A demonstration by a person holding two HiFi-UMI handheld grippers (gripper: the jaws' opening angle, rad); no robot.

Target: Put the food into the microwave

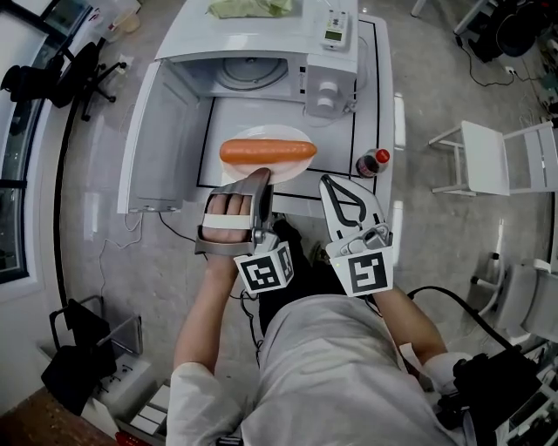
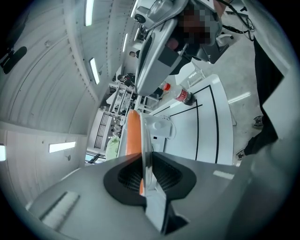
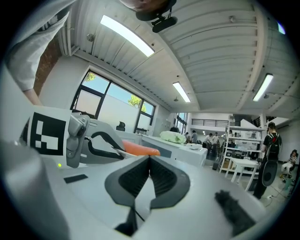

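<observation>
Bright even light, ceiling strip lights [image 3: 126, 35] glaring, fisheye-bent edges, dark vignetted corners

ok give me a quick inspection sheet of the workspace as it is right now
surface: white table with black lines, bare in front of the microwave
job's things: sausage lying on a white plate; microwave behind it, door swung open
clutter: red-capped bottle standing right of the plate; green cloth on the microwave
grippers: left gripper clamped on the plate's near rim; right gripper shut, empty, beside the plate
cables: black cable on the floor at right
surroundings: white chair right of the table
</observation>
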